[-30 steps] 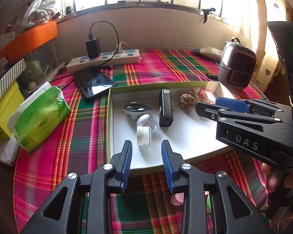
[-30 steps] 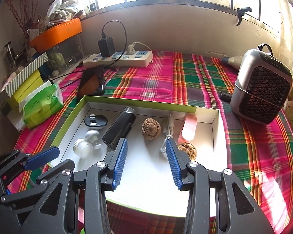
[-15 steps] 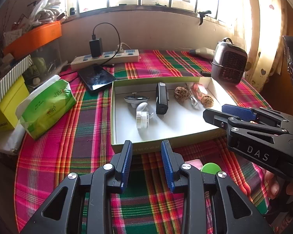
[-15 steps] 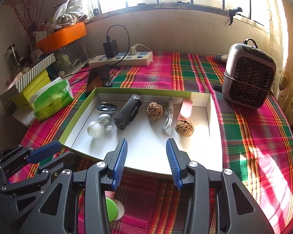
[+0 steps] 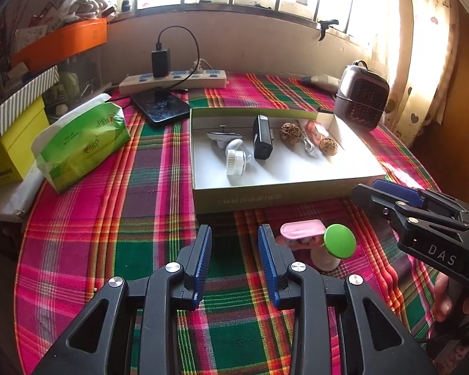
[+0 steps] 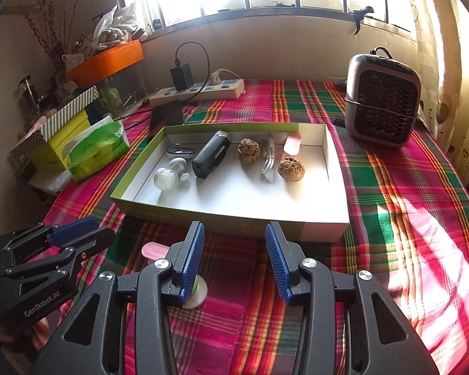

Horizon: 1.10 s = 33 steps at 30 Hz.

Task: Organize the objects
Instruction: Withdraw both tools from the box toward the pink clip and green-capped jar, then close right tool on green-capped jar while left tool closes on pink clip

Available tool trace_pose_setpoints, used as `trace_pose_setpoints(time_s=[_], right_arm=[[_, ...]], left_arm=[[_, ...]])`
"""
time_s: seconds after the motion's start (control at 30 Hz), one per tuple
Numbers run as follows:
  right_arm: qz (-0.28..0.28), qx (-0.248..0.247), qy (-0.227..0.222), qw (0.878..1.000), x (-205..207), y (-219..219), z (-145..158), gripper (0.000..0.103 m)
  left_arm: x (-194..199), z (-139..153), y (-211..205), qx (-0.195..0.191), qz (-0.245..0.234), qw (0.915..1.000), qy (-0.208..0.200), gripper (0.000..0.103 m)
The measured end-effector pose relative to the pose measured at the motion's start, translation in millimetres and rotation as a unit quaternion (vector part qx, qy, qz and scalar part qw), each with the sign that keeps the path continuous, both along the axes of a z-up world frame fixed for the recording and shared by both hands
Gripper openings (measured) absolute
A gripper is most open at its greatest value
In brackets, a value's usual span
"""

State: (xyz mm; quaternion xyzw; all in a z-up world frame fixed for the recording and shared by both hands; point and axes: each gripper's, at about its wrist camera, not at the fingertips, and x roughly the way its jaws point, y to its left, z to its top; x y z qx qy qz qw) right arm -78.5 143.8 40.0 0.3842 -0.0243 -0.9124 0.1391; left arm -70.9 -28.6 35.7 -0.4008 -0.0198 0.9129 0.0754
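A shallow white box with green sides (image 5: 203,184) (image 6: 339,187) sits on the plaid tablecloth. It holds a black device (image 5: 262,139) (image 6: 211,154), white round parts (image 5: 236,159) (image 6: 168,176), two brown walnuts (image 5: 289,131) (image 6: 290,168), a white cable (image 6: 268,162) and a pink piece (image 6: 292,143). In front of the box lie a pink item (image 5: 301,229) (image 6: 154,250) and a green-capped white piece (image 5: 339,240). My left gripper (image 5: 233,261) is open and empty, left of them. My right gripper (image 6: 233,264) is open and empty, before the box.
A green tissue pack (image 5: 81,143) and yellow box (image 5: 12,143) stand at the left. A phone (image 5: 161,109) and power strip (image 5: 175,79) lie behind the box. A grey heater (image 6: 381,100) stands at the back right.
Both grippers have pulled back from over the box toward the table's near edge. The pink item and green-capped piece in front of the box have come into view.
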Motion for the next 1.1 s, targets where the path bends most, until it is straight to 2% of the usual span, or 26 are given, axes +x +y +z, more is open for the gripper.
trace_pose_setpoints(time_s=[0.1, 0.23, 0.33, 0.53, 0.83, 0.93, 1.0, 1.07, 1.1], right_arm=[[0.014, -0.022, 0.001, 1.000, 9, 0, -2, 0.043], [0.032, -0.033, 0.000, 0.999, 20, -6, -8, 0.052], [0.041, -0.037, -0.002, 0.998, 25, -11, -12, 0.053], [0.040, -0.002, -0.013, 0.999, 22, -27, -23, 0.053], [0.021, 0.009, -0.029, 0.999, 15, -32, -31, 0.053], [0.014, 0.016, -0.020, 1.000, 18, -32, -30, 0.053], [0.007, 0.014, -0.017, 1.000, 18, -30, -29, 0.050], [-0.002, 0.013, -0.017, 1.000, 18, -28, -29, 0.041], [-0.004, 0.010, -0.018, 1.000, 17, -26, -29, 0.040]], left_arm=[[5, -3, -3, 0.005, 0.001, 1.0000, -0.001, 0.029], [8, -6, -9, 0.006, 0.006, 1.0000, -0.005, 0.029], [9, -8, -12, 0.005, 0.006, 0.9999, -0.007, 0.029], [8, -13, -15, 0.011, -0.001, 0.9999, -0.012, 0.029], [2, -13, -17, 0.016, -0.025, 0.9995, -0.015, 0.029], [-2, -13, -17, 0.017, -0.035, 0.9992, -0.015, 0.029], [-5, -14, -16, 0.016, -0.044, 0.9987, -0.019, 0.029], [-7, -14, -14, 0.014, -0.053, 0.9983, -0.020, 0.029], [-9, -14, -13, 0.014, -0.056, 0.9981, -0.021, 0.029]])
